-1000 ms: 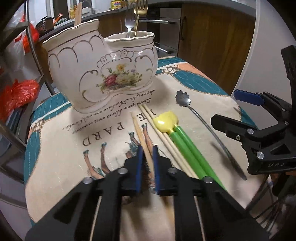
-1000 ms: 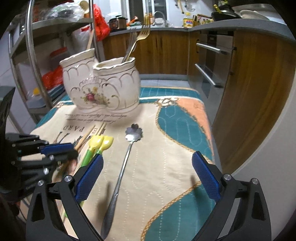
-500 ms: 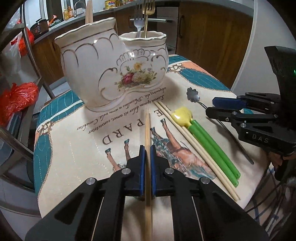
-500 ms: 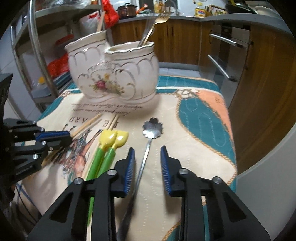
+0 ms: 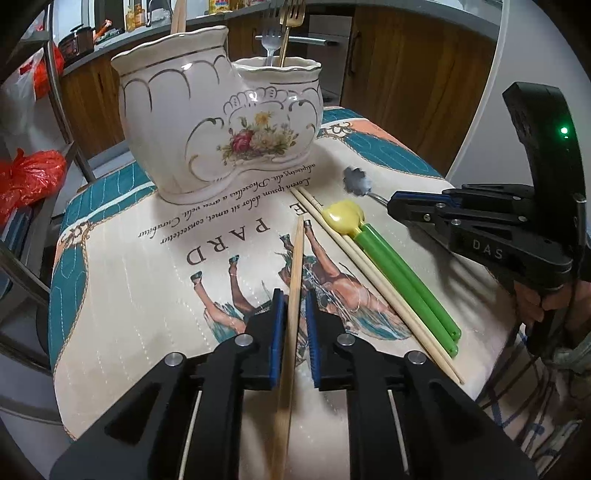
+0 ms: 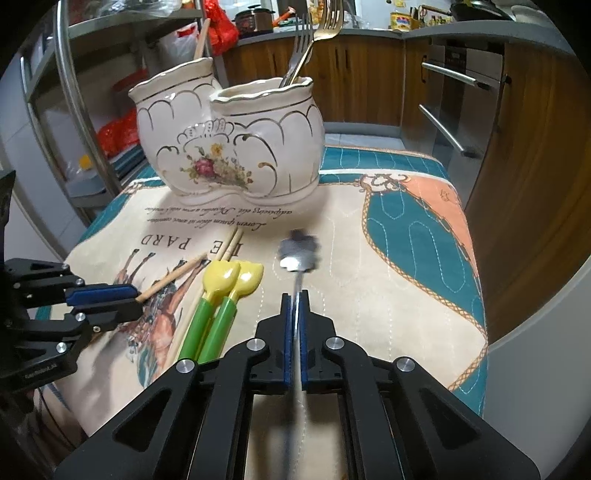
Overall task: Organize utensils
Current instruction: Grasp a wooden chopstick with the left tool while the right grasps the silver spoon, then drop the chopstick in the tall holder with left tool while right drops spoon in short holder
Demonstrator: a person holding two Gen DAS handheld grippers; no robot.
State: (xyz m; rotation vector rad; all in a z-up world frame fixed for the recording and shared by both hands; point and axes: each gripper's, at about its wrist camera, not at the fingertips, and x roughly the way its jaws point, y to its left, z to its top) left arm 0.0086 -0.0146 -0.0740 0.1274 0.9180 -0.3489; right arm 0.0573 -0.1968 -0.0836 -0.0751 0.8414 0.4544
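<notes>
left gripper (image 5: 294, 314): your fingers are clamped on a wooden chopstick (image 5: 295, 266), tip aimed at the ceramic holder (image 5: 221, 133)
right gripper (image 6: 294, 317): fingers just closed, now pinching the flower-bowl spoon (image 6: 298, 254) by its handle
loose: green-handled pair (image 6: 214, 310) lies between, on the counter cloth (image 6: 406, 258)

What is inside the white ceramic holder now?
In the ceramic holder, two forks stand in its right cup and chopsticks in the taller left cup. Their lower ends are hidden by the walls.

Right gripper (image 6: 294, 301): jaws have just been closing, now clamped on the handle of the flower-bowl spoon (image 6: 298, 251). Two green-handled yellow spoons (image 6: 218, 299) lie just left. Left gripper (image 6: 129, 301) pinches a chopstick (image 6: 173, 275). Ceramic holder (image 6: 229, 144) behind, forks (image 6: 314, 33) inside.
</notes>
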